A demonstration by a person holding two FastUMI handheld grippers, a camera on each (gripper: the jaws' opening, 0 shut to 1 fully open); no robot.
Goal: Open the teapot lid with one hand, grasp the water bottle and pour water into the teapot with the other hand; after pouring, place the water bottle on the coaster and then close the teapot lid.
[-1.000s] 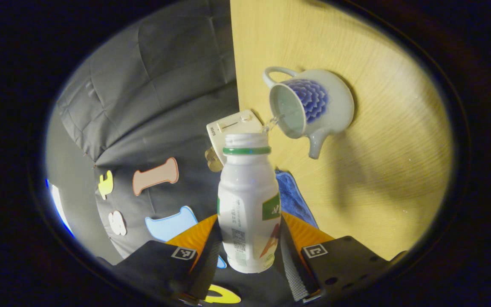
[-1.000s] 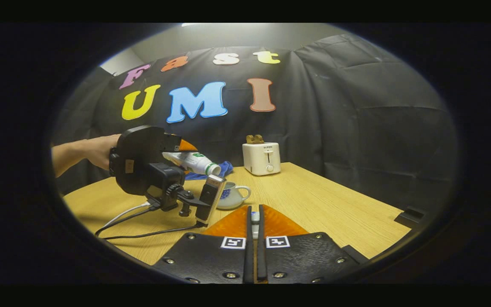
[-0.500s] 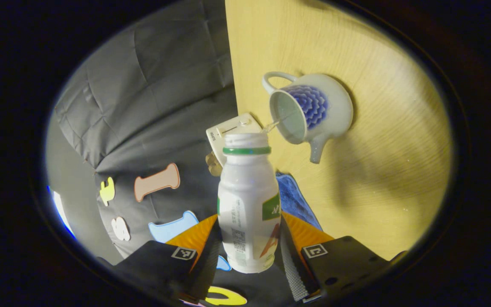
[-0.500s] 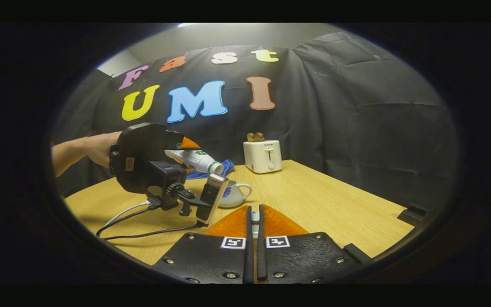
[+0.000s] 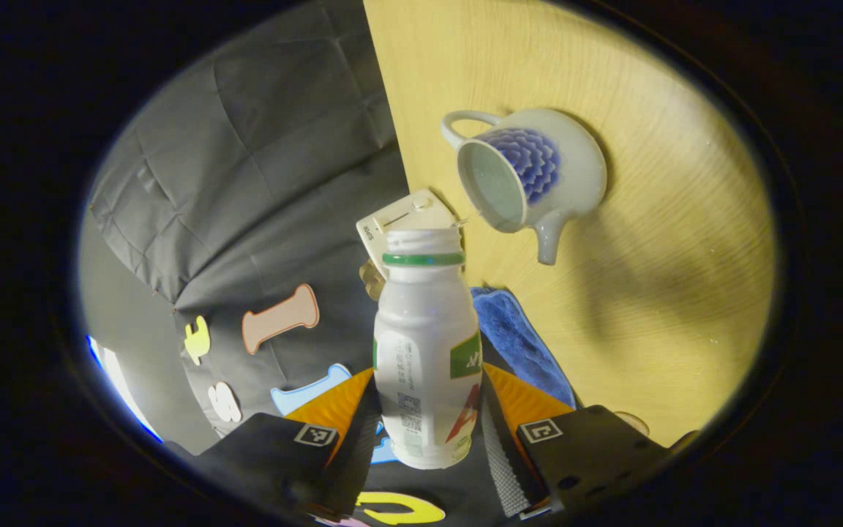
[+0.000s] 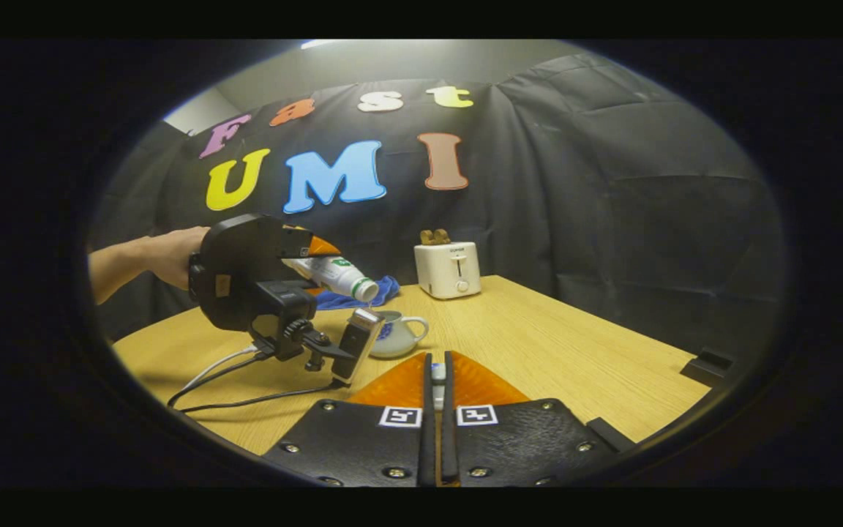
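Left gripper view looks down close on the teapot; right gripper view faces it across the table.

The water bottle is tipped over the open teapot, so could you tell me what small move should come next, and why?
Probably tilt the water bottle back upright. The left claw grips it with the mouth aimed at the lidless teapot, yet no stream runs from the mouth now. Then it can go to the coaster; the right claw, shut on a small white piece, presumably the lid, waits.
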